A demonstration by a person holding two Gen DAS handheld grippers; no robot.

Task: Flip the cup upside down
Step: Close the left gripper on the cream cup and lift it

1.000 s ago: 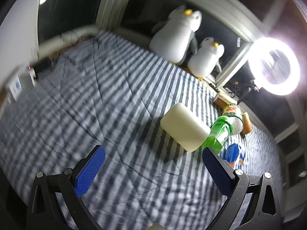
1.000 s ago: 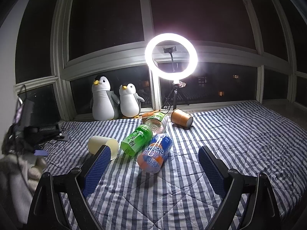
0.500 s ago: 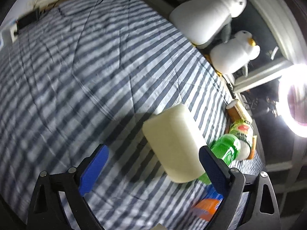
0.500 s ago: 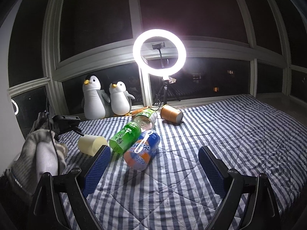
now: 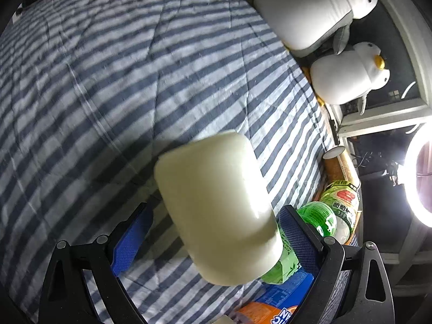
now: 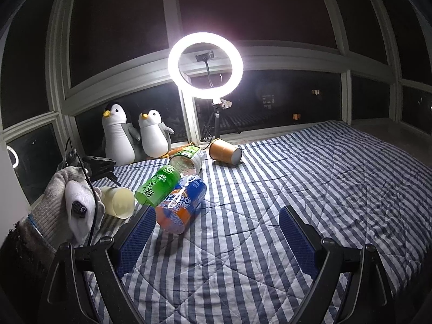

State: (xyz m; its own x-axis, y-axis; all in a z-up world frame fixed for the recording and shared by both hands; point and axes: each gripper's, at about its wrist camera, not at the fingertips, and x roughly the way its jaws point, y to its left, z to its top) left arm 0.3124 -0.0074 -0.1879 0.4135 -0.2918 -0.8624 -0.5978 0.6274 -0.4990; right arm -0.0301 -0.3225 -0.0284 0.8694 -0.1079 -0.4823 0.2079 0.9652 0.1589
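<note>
Straddling the cream cup (image 5: 218, 210) with the left hand-held gripper (image 5: 213, 232), blue pads spread wide to either side and, as far as the left wrist view shows, not yet pressing on its wall. Lying on its side on the striped bed (image 5: 108, 81), mouth toward the green bottle (image 5: 313, 224) in the right wrist view, closed bottom pointing away across the stripes. Approaching across the body rather than at the rim, probably so that a squeeze lands on the wall and a turn of the wrist can then bring the mouth down onto the bed. Crowded on the far side: green bottle just beside the cup, blue and orange bottle (image 6: 181, 202) against that one, so little room for the outer pad and some risk of nudging the bottles on closing. Soft quilt underneath, hence likely some wobble when setting the cup on its rim. Holding back over bare stripes with the right hand-held gripper (image 6: 214, 240), fingers apart and gripping nothing, well clear of the cup, seemingly to leave the left side free. Standing out of the way by the window: two stuffed penguins (image 6: 135, 135), a ring light (image 6: 205, 66) and an orange cup (image 6: 224, 152) tipped over.
</note>
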